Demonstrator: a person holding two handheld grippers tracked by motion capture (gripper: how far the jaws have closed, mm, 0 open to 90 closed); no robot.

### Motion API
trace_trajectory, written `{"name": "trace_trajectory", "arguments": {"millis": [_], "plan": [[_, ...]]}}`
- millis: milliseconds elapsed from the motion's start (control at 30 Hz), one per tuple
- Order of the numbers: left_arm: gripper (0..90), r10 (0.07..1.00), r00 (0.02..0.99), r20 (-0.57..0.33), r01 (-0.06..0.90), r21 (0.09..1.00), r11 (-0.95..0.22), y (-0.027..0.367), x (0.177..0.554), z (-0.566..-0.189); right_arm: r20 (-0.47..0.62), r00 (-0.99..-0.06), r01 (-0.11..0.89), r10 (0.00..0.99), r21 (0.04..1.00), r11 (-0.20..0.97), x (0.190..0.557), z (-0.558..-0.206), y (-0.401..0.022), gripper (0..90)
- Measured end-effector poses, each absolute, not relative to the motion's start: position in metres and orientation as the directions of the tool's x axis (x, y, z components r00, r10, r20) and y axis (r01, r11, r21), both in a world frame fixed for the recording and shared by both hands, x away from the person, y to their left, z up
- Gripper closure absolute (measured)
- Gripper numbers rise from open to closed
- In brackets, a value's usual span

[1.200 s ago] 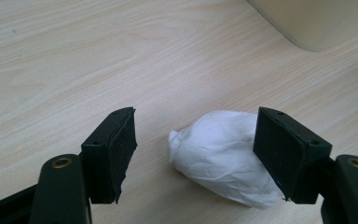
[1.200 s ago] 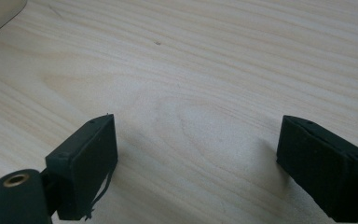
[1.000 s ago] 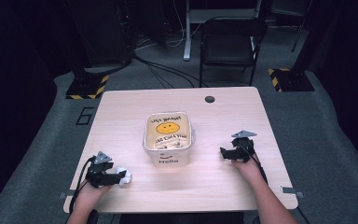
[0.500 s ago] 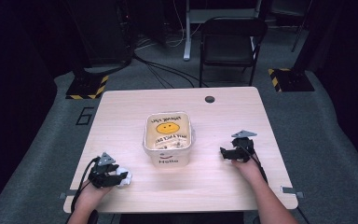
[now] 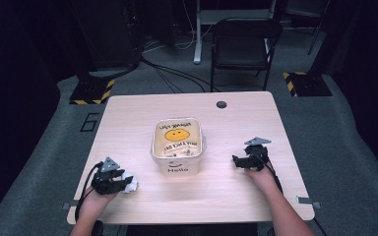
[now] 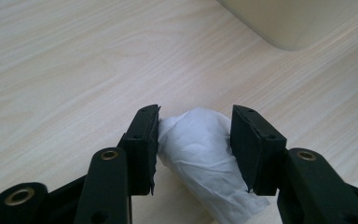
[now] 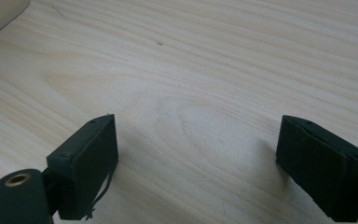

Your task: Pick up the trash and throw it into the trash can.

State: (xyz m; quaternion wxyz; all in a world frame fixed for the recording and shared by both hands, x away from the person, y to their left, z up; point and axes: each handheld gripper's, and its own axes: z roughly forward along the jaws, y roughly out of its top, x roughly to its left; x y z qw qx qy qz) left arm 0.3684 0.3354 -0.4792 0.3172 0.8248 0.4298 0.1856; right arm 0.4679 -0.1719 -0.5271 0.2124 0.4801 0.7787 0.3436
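High view is showing a white tub (image 5: 177, 147) lying mid-table, its contents unclear; the left gripper (image 5: 123, 184) is pinching a crumpled tissue (image 6: 200, 149) between its pads after closing, the right gripper (image 7: 196, 172) is spread wide over bare wood

Lab or test-room setting: a pale wood bench (image 5: 236, 132) stands on grey carpet (image 5: 344, 147) in a dark room. Yellow-and-black hazard-striped stand bases (image 5: 91, 91), loose floor cables (image 5: 172, 73) and a black folding chair (image 5: 243, 46) surround it.

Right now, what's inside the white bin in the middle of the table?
The white bin looks empty in the high view: a yellow smiley and printed words show on its floor. Its near wall hides the closest strip of floor.
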Motion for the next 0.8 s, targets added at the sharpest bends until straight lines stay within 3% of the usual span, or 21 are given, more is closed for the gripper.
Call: {"name": "trace_trajectory", "arguments": {"millis": [800], "plan": [[53.4, 0.826, 0.558, 0.076, 0.559, 0.702, -0.442, 0.336, 0.379, -0.446, 0.001, -0.451, 0.604, 0.892, 0.736, 0.305, 0.468, -0.527, -0.172, 11.7]]}}
